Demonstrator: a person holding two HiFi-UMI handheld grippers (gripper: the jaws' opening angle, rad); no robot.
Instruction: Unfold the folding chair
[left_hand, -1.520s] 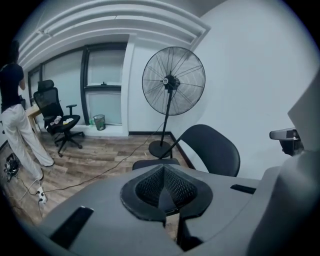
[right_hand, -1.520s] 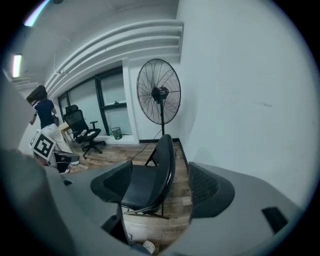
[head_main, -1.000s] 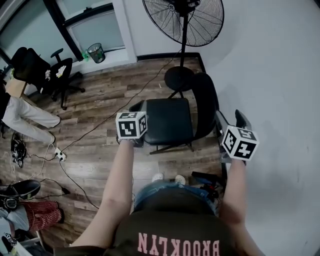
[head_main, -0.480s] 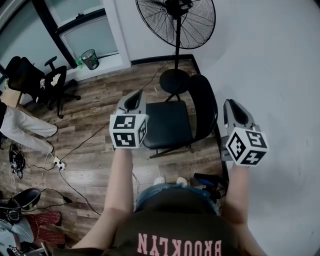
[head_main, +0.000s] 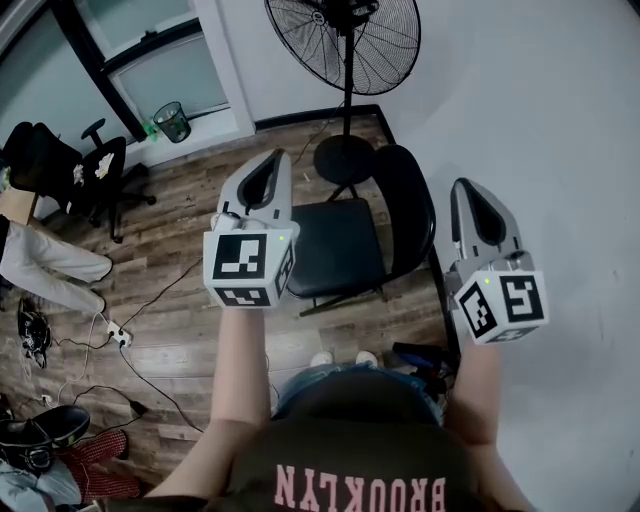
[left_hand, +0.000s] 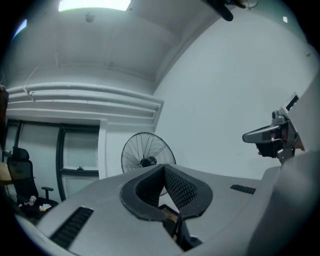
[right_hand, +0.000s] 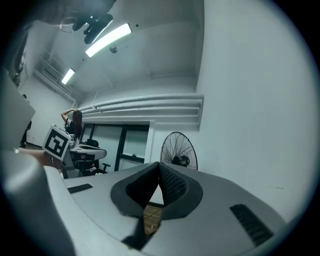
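Note:
The black folding chair stands unfolded on the wooden floor, seat flat and backrest toward the white wall. My left gripper is held up over the seat's left edge, well above it, jaws shut and empty; in the left gripper view its pads meet with only the room behind them. My right gripper is raised to the right of the backrest. Its jaws have just been closing, and in the right gripper view they are shut with nothing between them. Neither gripper touches the chair.
A standing fan has its round base right behind the chair. The white wall runs along the right. Cables and a power strip lie on the floor at left, beyond them an office chair and a waste basket.
Both grippers have risen from beside the chair's seat and backrest to well above them and swung from pointing downward toward level. The chair has not moved.

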